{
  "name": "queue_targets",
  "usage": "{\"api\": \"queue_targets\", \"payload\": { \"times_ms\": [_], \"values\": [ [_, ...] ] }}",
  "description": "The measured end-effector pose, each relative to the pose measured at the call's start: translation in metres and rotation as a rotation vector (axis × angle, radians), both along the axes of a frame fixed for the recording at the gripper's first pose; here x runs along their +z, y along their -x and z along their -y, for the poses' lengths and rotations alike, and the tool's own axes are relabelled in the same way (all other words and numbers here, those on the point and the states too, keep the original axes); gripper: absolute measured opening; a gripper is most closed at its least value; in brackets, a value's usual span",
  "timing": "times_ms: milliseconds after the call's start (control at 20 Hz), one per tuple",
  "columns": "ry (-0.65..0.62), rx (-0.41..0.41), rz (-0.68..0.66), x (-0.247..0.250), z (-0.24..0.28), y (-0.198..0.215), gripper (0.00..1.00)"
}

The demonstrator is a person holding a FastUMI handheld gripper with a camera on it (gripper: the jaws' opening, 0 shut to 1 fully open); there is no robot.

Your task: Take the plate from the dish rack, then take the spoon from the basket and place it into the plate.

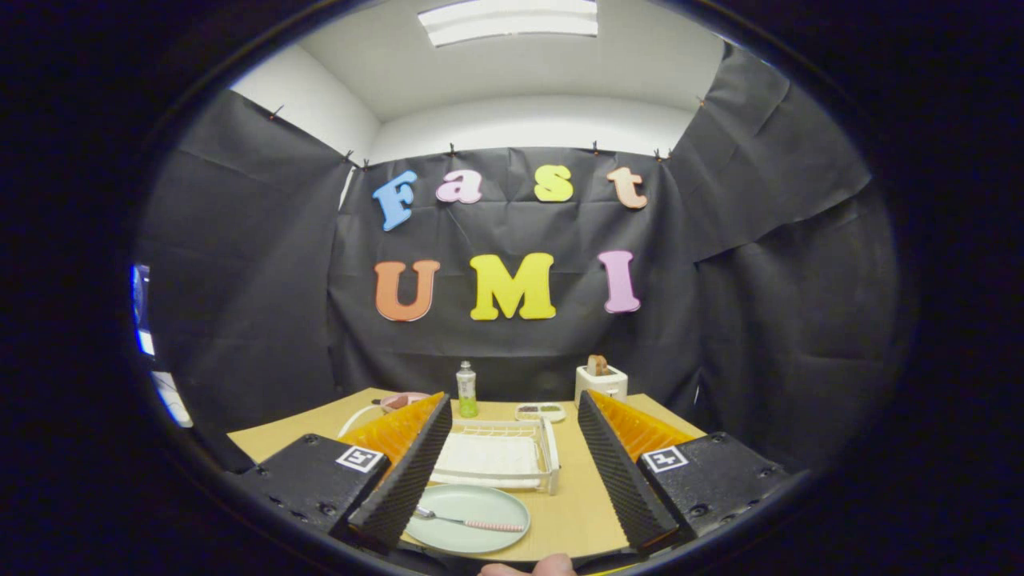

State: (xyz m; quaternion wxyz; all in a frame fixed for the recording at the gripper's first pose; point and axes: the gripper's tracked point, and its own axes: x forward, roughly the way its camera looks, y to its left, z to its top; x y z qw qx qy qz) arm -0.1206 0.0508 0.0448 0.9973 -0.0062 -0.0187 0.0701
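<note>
The gripper (512, 472) was held above the near end of the light wooden table (584, 512), its 2 ribbed fingers (412, 472) spread wide and holding nothing. Between them, nearer the left finger, lay the round pale green plate (468, 508), flat on the table, with the metal spoon with a pink-and-white patterned handle (468, 522) resting across it, bowl toward the left finger. This arrangement suggested that both steps of the task were complete and that the wide opening served to clear the spoon. Just beyond the plate stood the white wire dish rack (500, 458), with no plate standing in it. Farther back, 1 clear bottle of green liquid (466, 390) stood upright; a small divided tray (541, 412) lay beside it, and a pinkish dish (400, 399) showed behind the left finger. A white toaster holding bread (600, 382) stood farthest, near the black cloth wall (240, 280).
</note>
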Motion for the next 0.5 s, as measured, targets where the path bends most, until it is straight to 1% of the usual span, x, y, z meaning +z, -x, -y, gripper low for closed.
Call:
{"api": "queue_targets", "payload": {
  "times_ms": [50,200,350,400,500],
  "values": [
    [0.011,-0.008,0.002,-0.003,-0.005,0.000,1.00],
    [0.021,0.019,-0.009,-0.005,-0.028,0.002,1.00],
    [-0.017,0.047,-0.033,-0.011,-0.044,-0.001,1.00],
    [-0.032,0.042,-0.040,-0.012,-0.046,-0.002,1.00],
    [-0.031,0.020,-0.011,-0.007,-0.045,-0.006,1.00]
  ]
}}
